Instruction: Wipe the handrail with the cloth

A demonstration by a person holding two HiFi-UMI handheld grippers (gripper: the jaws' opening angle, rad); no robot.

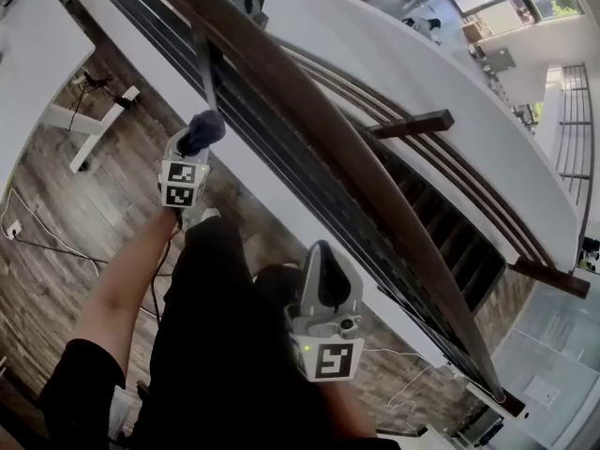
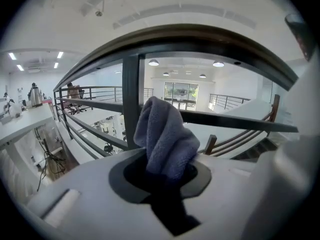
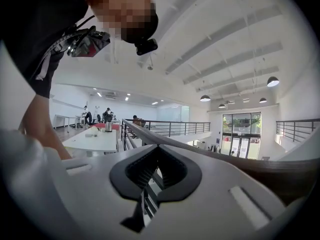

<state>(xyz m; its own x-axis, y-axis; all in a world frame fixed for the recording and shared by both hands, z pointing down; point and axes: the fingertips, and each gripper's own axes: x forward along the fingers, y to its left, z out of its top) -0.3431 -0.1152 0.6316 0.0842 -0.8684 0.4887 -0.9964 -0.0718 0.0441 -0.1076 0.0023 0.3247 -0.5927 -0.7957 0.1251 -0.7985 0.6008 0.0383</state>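
The dark wooden handrail (image 1: 309, 120) runs diagonally from the upper left to the lower right, with black metal bars beneath it. My left gripper (image 1: 194, 146) is shut on a blue-grey cloth (image 1: 204, 129), held up just below the rail beside a black post (image 1: 208, 68). In the left gripper view the cloth (image 2: 165, 136) sticks up from the jaws, with the handrail (image 2: 200, 36) arching above it and the post (image 2: 132, 99) right behind. My right gripper (image 1: 323, 262) is lower and closer to my body, shut and holding nothing. Its own view looks along the handrail (image 3: 150, 134).
White desks (image 1: 37, 54) and loose cables (image 1: 37, 242) are on the wooden floor to the left. Beyond the railing lie a curved white wall (image 1: 422, 73) and stairs (image 1: 441, 223) going down. My dark trousers (image 1: 225, 345) fill the lower middle.
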